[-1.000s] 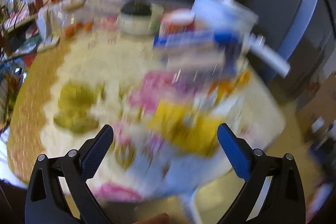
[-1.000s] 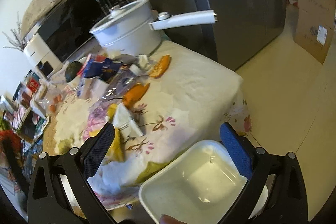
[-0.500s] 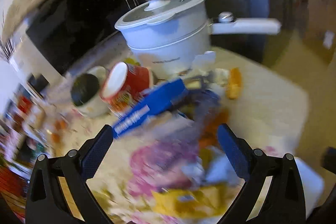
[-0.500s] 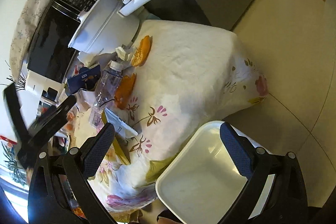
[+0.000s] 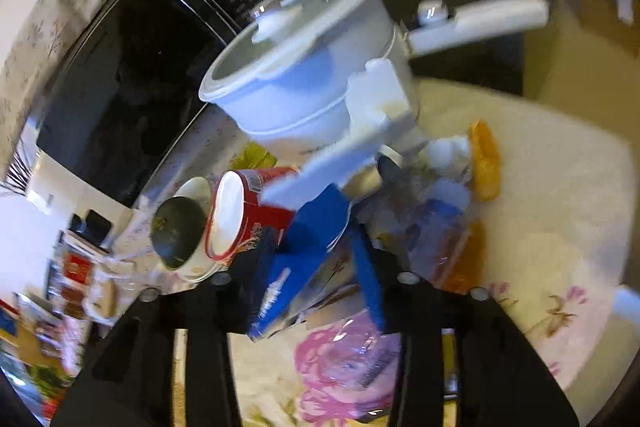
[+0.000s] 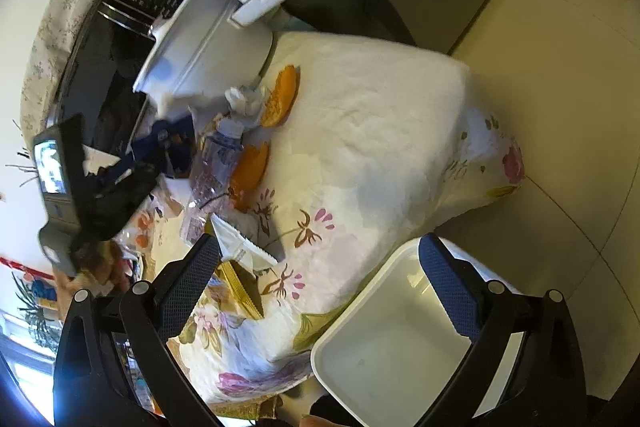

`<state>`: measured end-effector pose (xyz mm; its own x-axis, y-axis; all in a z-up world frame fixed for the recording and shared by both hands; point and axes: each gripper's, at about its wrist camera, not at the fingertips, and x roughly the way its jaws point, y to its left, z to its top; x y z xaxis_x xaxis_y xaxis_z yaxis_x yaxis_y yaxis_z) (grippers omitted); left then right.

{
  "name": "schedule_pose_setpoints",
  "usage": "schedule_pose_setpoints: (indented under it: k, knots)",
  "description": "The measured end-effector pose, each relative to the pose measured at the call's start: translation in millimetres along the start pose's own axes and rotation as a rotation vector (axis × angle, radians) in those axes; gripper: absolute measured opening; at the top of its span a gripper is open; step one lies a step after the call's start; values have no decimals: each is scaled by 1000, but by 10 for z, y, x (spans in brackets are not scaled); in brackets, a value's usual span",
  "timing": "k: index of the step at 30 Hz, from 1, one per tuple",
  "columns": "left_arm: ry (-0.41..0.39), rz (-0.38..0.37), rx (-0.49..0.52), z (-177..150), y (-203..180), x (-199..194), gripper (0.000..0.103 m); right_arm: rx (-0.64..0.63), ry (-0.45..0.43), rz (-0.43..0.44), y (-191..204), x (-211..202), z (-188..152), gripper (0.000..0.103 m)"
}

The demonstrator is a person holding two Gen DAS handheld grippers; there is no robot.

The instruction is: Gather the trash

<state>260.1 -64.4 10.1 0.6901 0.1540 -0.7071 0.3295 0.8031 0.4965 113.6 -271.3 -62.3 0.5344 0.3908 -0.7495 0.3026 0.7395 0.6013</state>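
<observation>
Left tool (image 5: 316, 263) has its blue pads pinched down on a blue-and-white carton (image 5: 312, 227), which sits just in front of the white pot (image 5: 304, 75), between the red cup (image 5: 244, 211) and the clear bottle (image 5: 436, 227). Right tool (image 6: 320, 291) hangs wide, holding nothing, above the near edge of the counter (image 6: 380, 131), with the white bin (image 6: 396, 343) below on the floor side, far from the pot. To do this well, I'd say keep the squeeze firm, lift the carton straight clear of the bottle and cup, then carry it over the bin before letting go. Orange peels (image 6: 284, 99) and a crumpled tissue (image 6: 246, 99) lie beside the pot. Motion blur smears the carton's print, and the bin's far corner is cut off by the right tool's frame.
</observation>
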Motion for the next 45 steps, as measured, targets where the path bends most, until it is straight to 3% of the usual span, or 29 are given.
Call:
schedule_pose_setpoints:
  k: [6,12,17,22,25,27,29,32,35,38,42,44,45]
  knots:
    - [-112,-57,-145,-102,329,-373,28,-26,-6,-34,43,50,-40,96]
    - [-247,-122,-379,-278,827,-844,26,-70,3,-38,127,126,-90,96]
    - [-360,-181,-631,-678,1131,-1240,25,-96,3,-22,207,209,-137,96]
    - [-427,-377,-893,-1324,1177,-1401,25,-90,3,19,242,312,-199,96]
    - [-445,-505,-994,-1681,1122,-1386,25,-162,-69,-7,317,288,-216,91]
    - [-452,-552,-1037,-1890,1103,-1346,25,-268,-141,-43,438,280,-194,90]
    - [-454,-546,-1053,-2066,1152,-1332,25,-354,-170,-52,539,296,-142,90]
    - [-458,-590,-1077,-2170,1264,-1284,25,-571,-236,-73,818,355,-43,90]
    - [-514,-579,-1041,-2239,1354,-1402,25,-855,-226,-114,1211,588,146,90]
    - [-532,-600,-1038,-2296,1397,-1428,25,-1022,-260,-224,1495,801,271,89]
    - [-519,-616,-1062,-2386,1474,-1368,25,-1058,-271,-210,1675,975,467,85]
    - [-513,-624,-1074,-2435,1508,-1343,25,-1062,-257,-199,1721,1069,563,75]
    - [-511,-629,-1077,-2453,1519,-1334,25,-1059,-238,-201,1727,1147,634,66]
